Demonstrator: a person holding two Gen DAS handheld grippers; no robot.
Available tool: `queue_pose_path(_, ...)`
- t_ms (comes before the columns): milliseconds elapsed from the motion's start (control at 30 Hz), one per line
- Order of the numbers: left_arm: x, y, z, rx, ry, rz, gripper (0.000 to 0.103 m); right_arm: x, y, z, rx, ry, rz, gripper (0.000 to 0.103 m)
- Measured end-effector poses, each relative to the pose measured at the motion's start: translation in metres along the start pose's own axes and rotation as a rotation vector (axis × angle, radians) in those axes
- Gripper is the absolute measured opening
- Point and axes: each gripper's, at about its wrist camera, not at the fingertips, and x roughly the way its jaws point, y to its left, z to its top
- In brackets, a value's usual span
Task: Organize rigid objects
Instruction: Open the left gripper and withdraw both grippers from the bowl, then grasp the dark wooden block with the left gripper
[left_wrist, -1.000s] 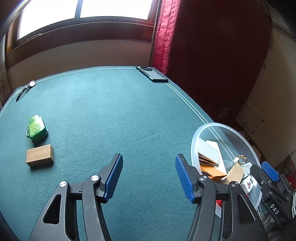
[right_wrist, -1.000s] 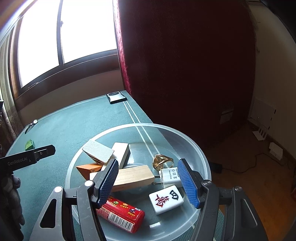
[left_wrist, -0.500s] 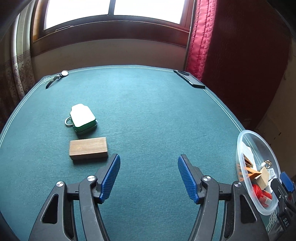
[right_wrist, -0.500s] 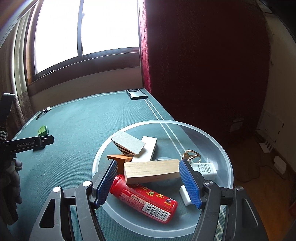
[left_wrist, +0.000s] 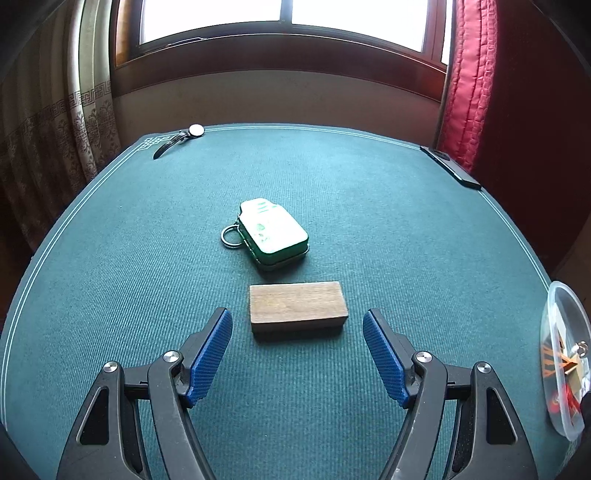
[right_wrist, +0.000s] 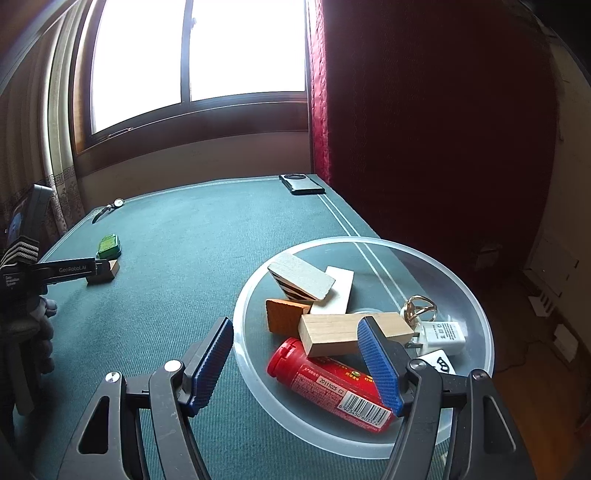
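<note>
A brown wooden block (left_wrist: 297, 307) lies on the green felt table, just ahead of my open left gripper (left_wrist: 297, 354) and centred between its blue fingers. Behind the block sits a green and white tin with a key ring (left_wrist: 272, 231). My right gripper (right_wrist: 295, 360) hangs open over the near rim of a clear plastic bowl (right_wrist: 476, 306). The bowl holds a pale wooden block (right_wrist: 343, 332), a red tube (right_wrist: 325, 384), an orange piece (right_wrist: 282, 314), a grey-topped block (right_wrist: 301, 280), a white charger (right_wrist: 441, 336) and a gold ring (right_wrist: 419, 308).
A wristwatch (left_wrist: 181, 138) lies at the far left corner of the table and a dark phone (left_wrist: 448, 166) at the far right edge. A red curtain (left_wrist: 465, 81) hangs to the right. The bowl (left_wrist: 561, 365) sits at the table's right edge. A gloved hand (right_wrist: 22, 321) holds the left gripper.
My left gripper swung left from the bowl and now faces the wooden block and the tin, closer than before. The right gripper drew back toward the bowl's near rim.
</note>
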Motion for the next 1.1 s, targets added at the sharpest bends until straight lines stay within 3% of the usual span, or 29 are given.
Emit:
queue_pose_path(167,0.015,0.007,0.002,-0.021,0.028,-0.001,0.079,0.0,0.012,0.0,-0.015,0.006,0.023,0.073)
queue_pose_path(633,0.024,0.006,0.011,-0.038,0.028,0.005,0.08,0.008,0.043,-0.003,-0.065,0.037,0.093,0.073)
queue_pose_path(700,0.024,0.006,0.011,-0.04,0.027,0.006,0.078,0.01,0.047,-0.004,-0.071,0.041,0.103,0.073)
queue_pose_path(800,0.022,0.007,0.011,-0.023,0.02,-0.004,0.066,0.011,0.052,-0.005,-0.08,0.051,0.118,0.073)
queue_pose_path(1100,0.014,0.013,0.008,0.041,0.018,0.022,0.066,0.023,0.062,0.0,-0.078,0.097,0.165,0.073)
